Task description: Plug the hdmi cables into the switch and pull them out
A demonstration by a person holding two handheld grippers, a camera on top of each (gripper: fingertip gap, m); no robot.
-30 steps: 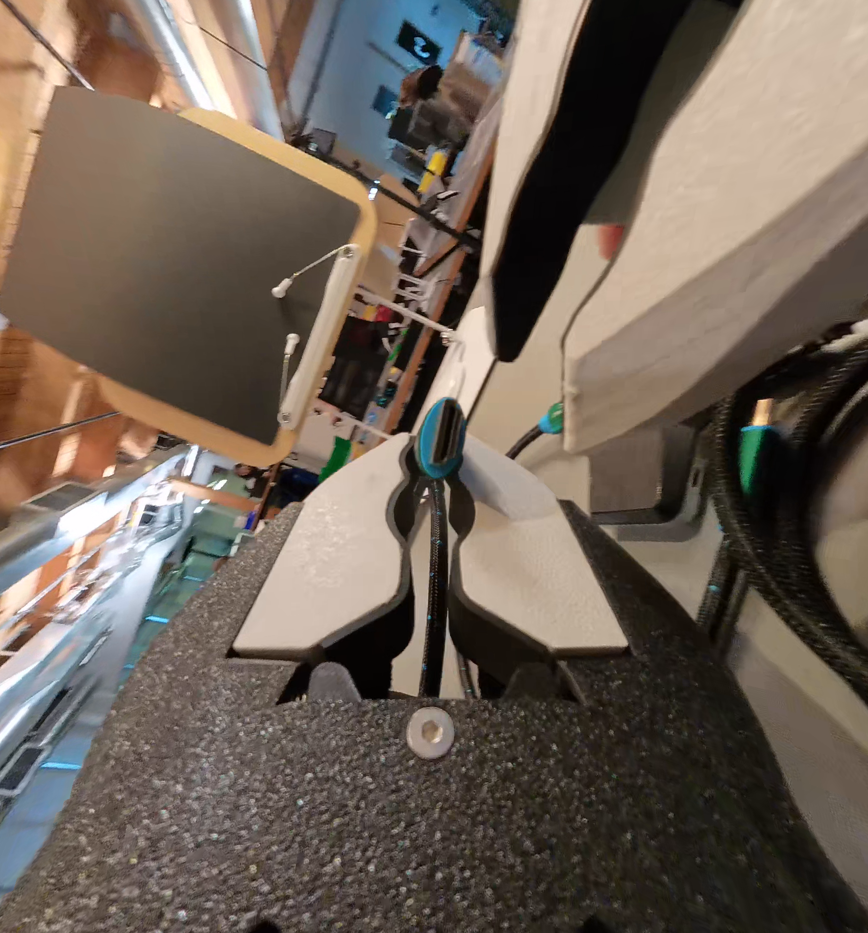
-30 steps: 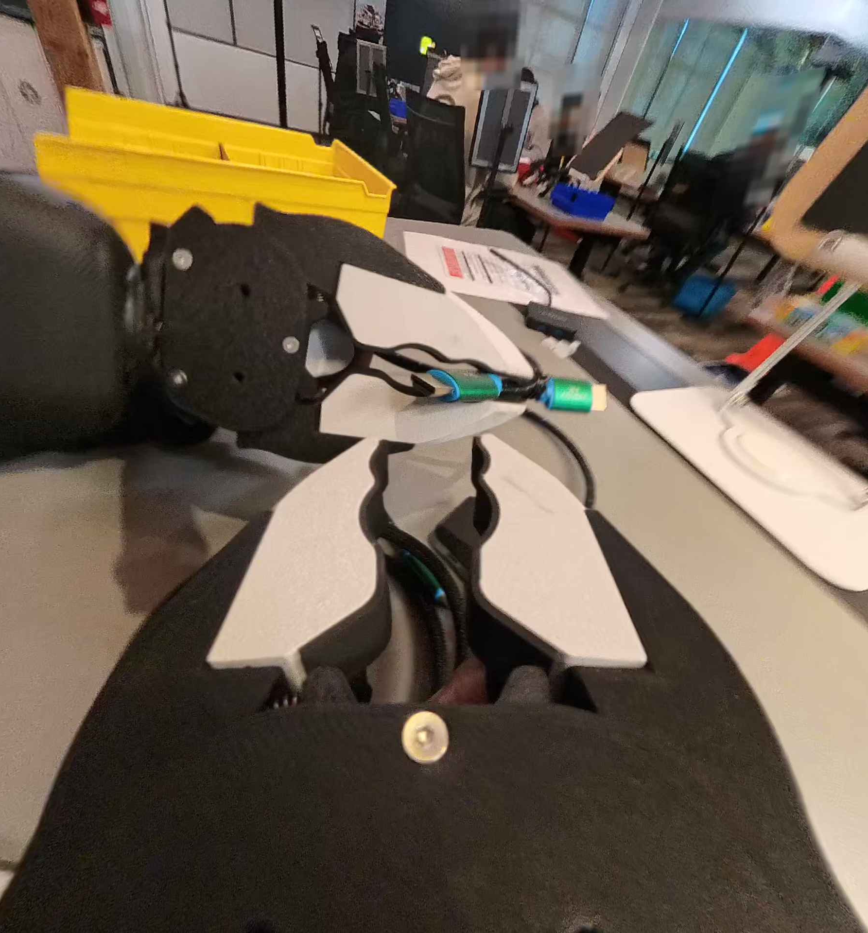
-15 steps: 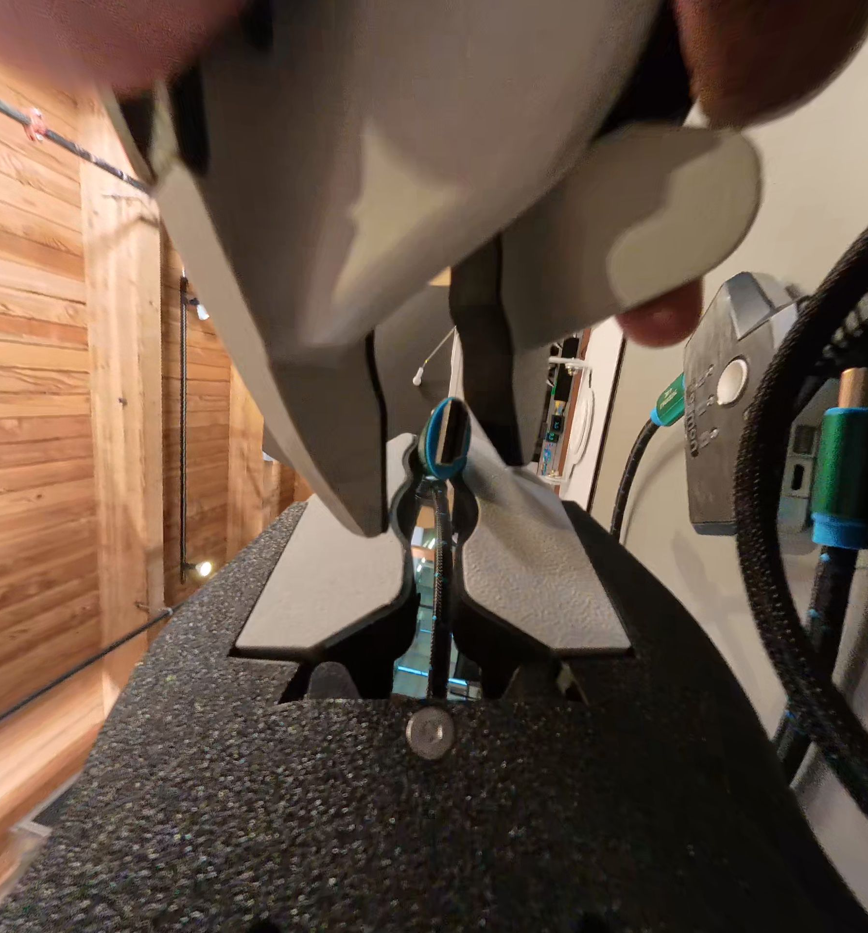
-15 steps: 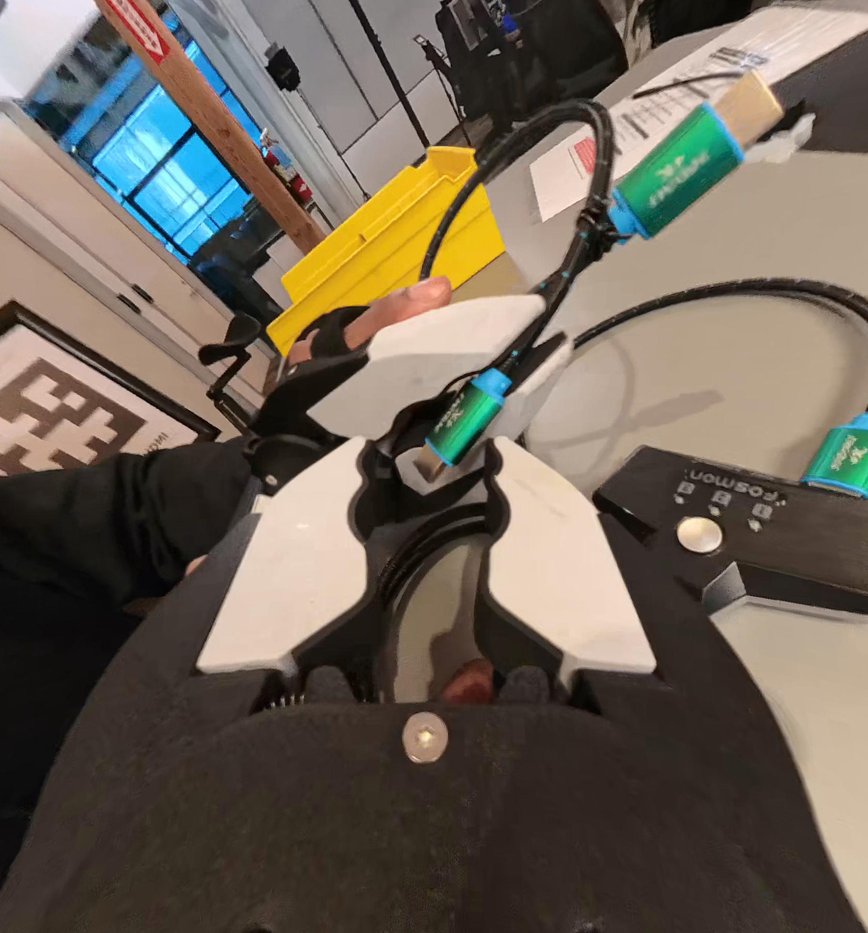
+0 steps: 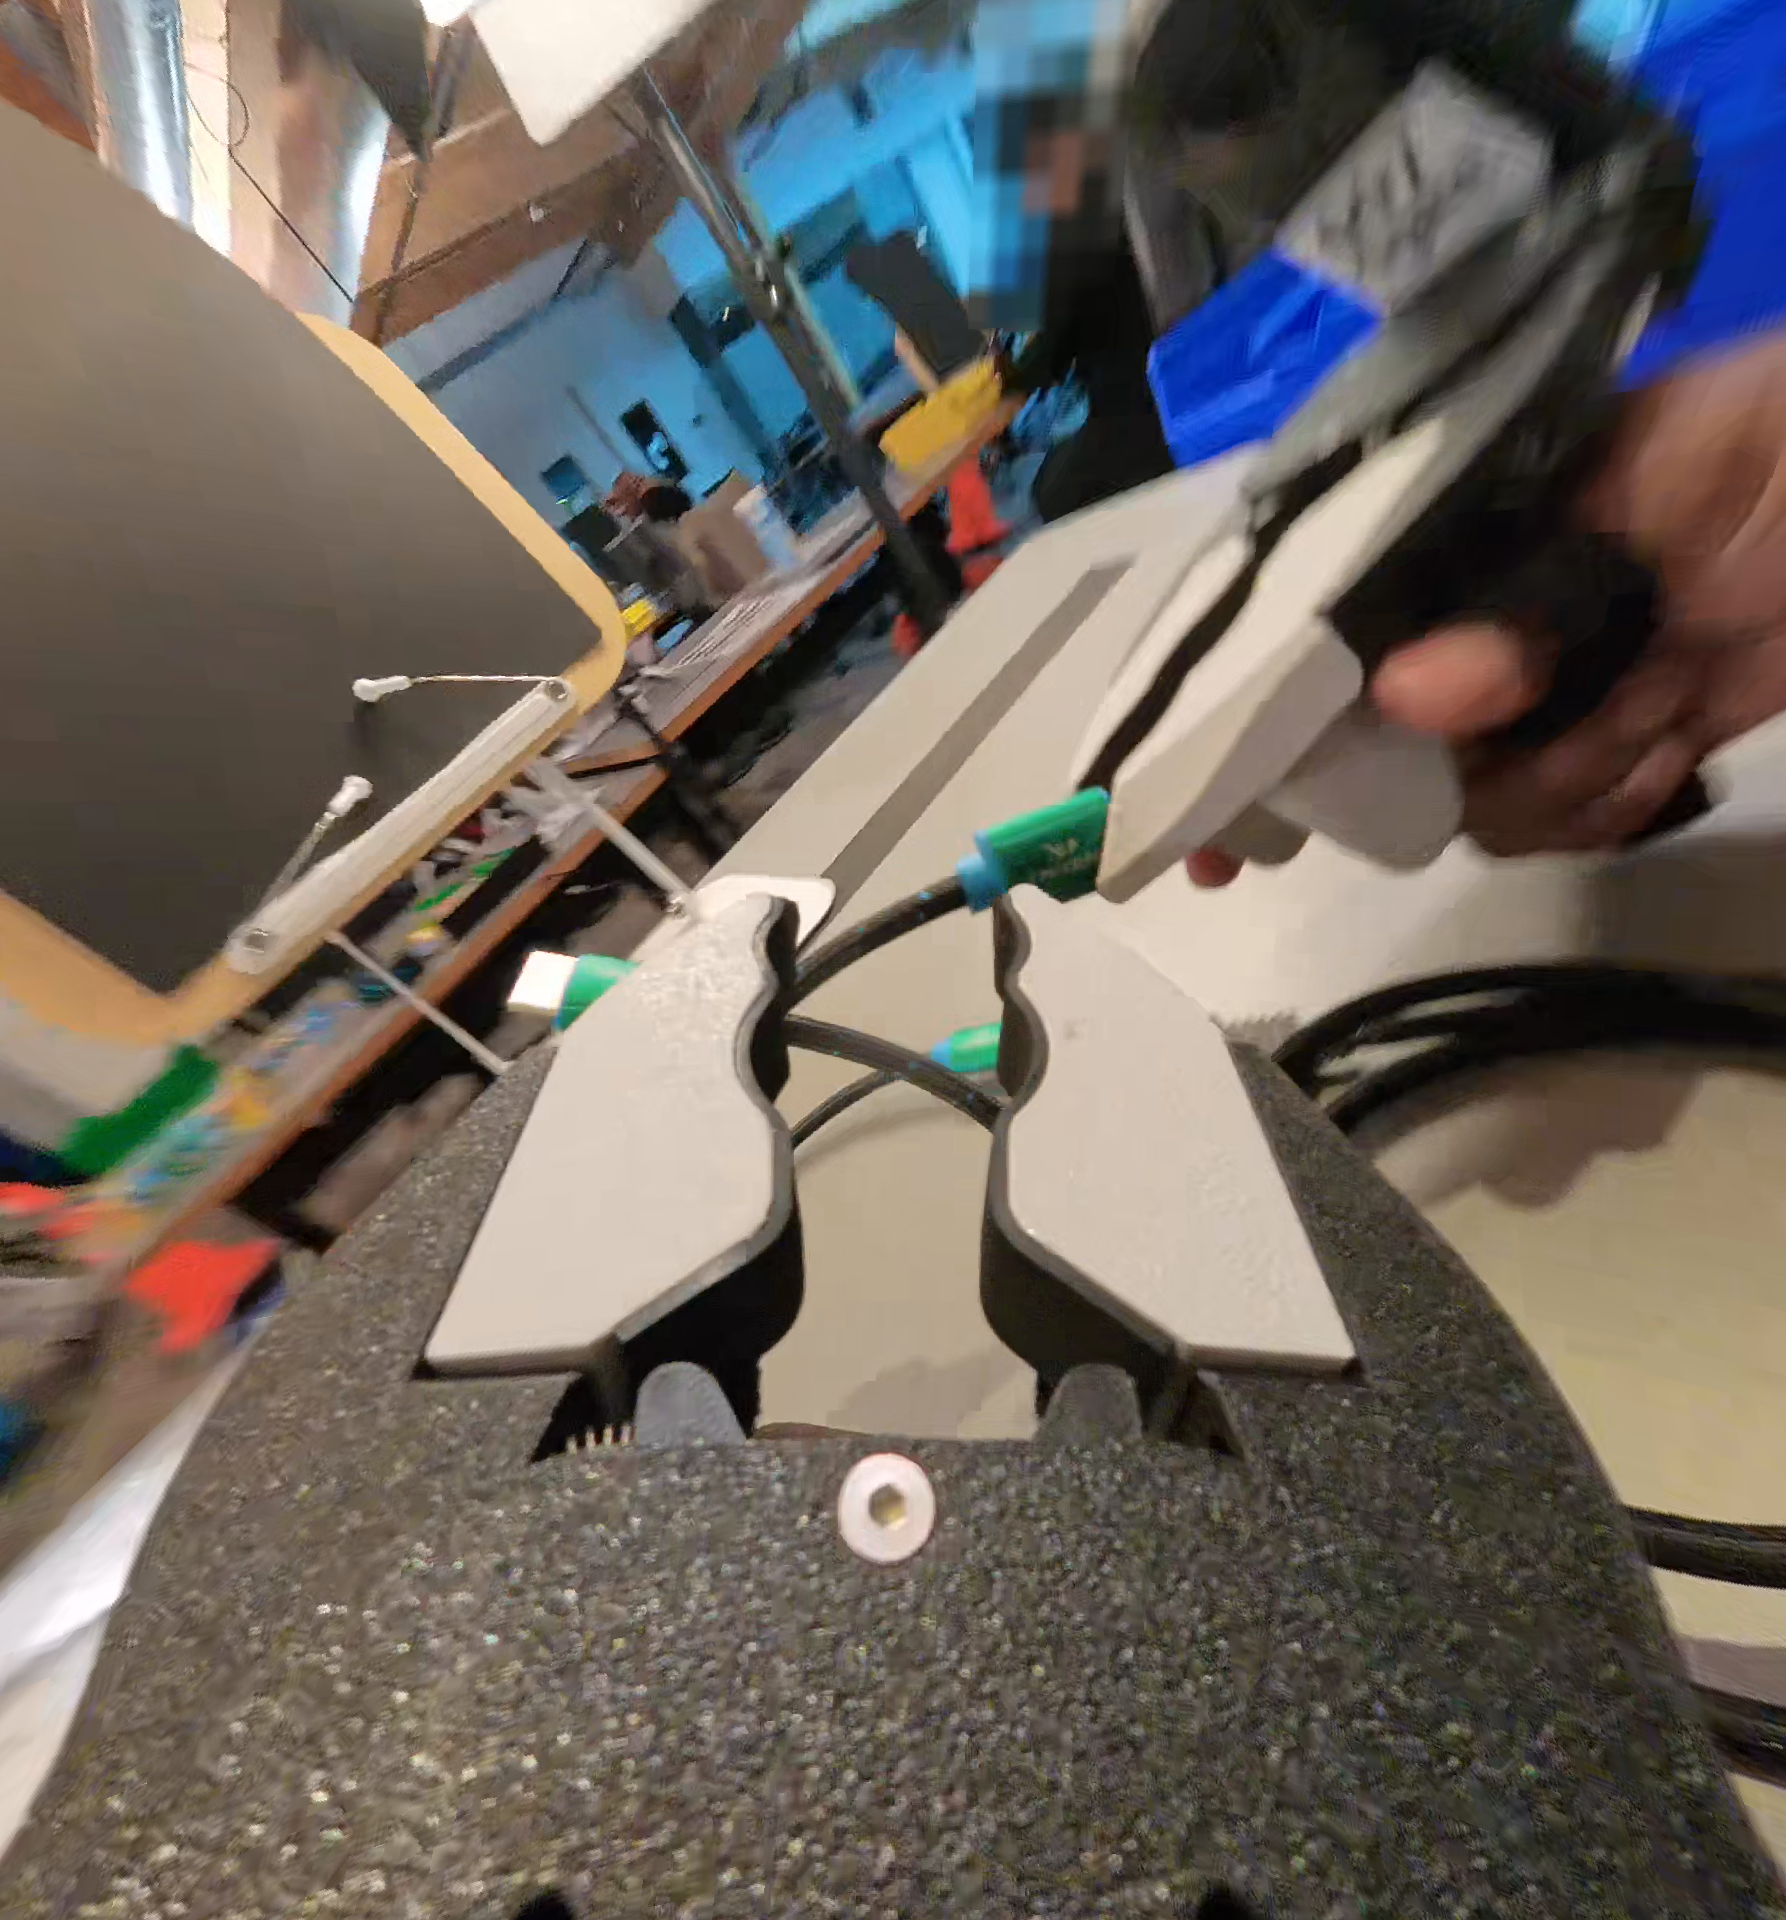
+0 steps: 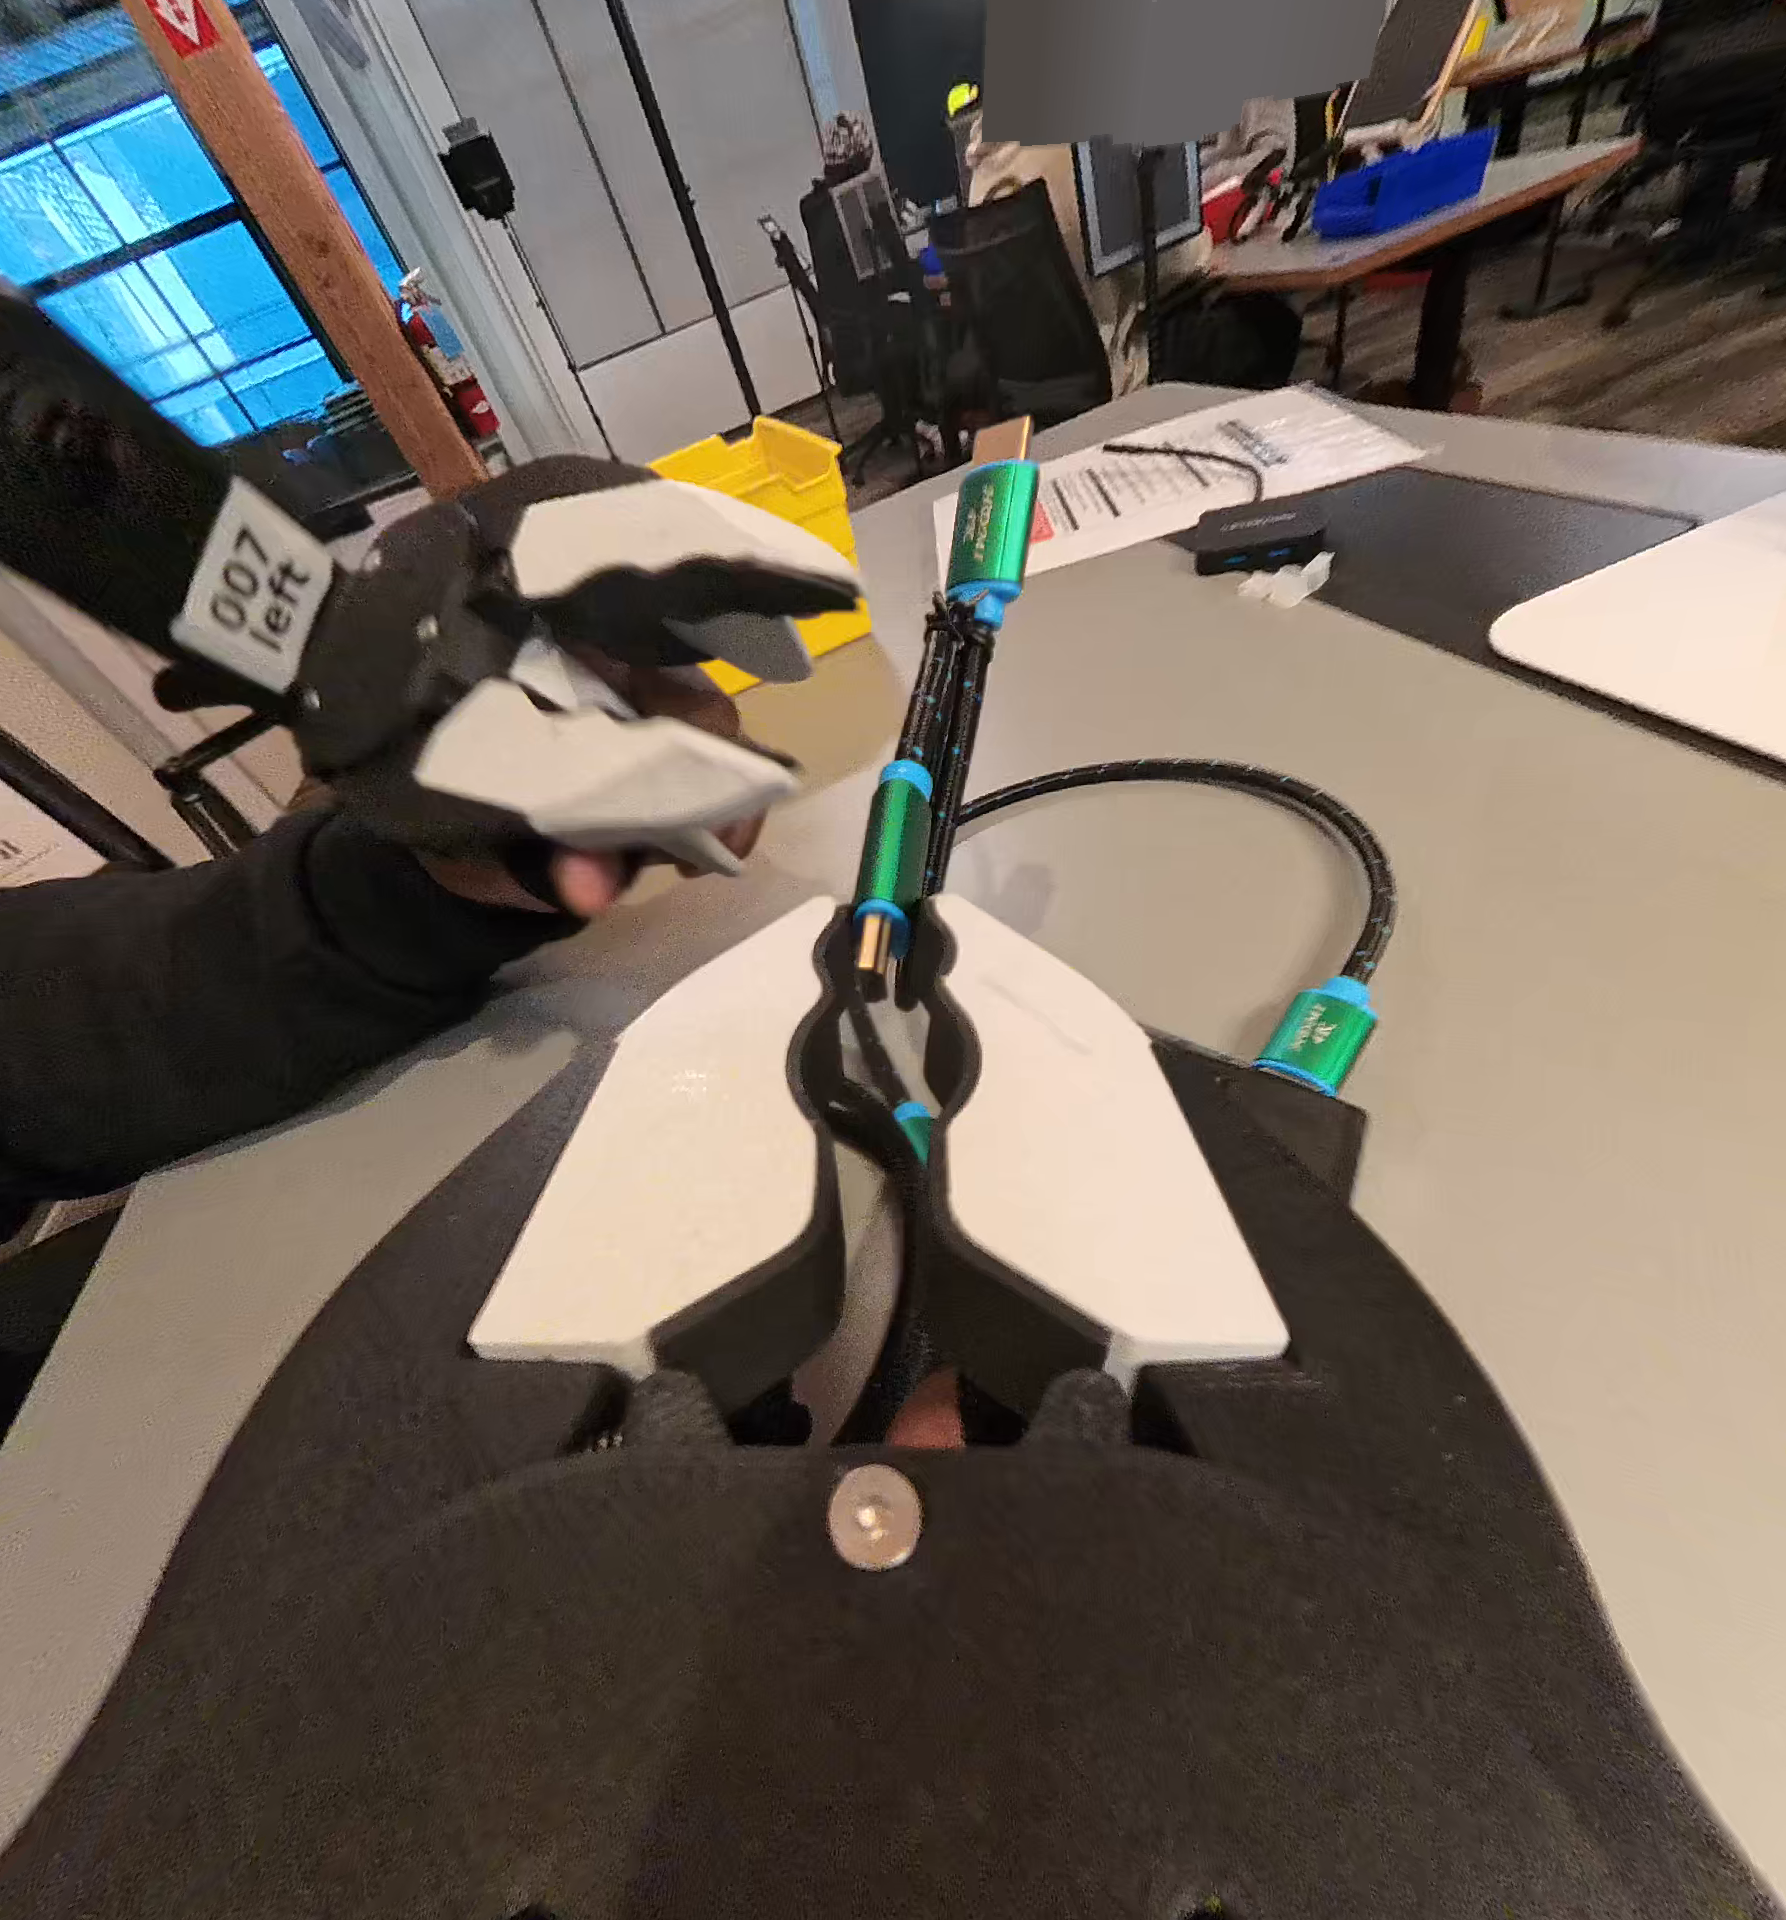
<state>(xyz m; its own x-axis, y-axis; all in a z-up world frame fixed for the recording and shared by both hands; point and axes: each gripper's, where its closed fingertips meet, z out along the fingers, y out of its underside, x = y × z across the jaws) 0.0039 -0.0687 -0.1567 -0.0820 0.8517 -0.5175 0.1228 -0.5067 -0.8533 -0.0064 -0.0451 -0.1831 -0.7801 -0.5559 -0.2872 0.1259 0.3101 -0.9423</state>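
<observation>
Left of the switch (image 6: 1273, 1132): green plug (image 6: 894, 847) clamped in right gripper (image 6: 884, 920); left gripper (image 5: 894, 925) spread, empty.
Plug is best regripped square before insertion.

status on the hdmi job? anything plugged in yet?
Done: one green plug appears seated in the black switch, mostly hidden behind the right finger. In hand: the right hand-held gripper is shut on a second plug of the bundled cable; the left hand-held gripper is open and empty. Left: plugging in that one, then pulling them out.
</observation>
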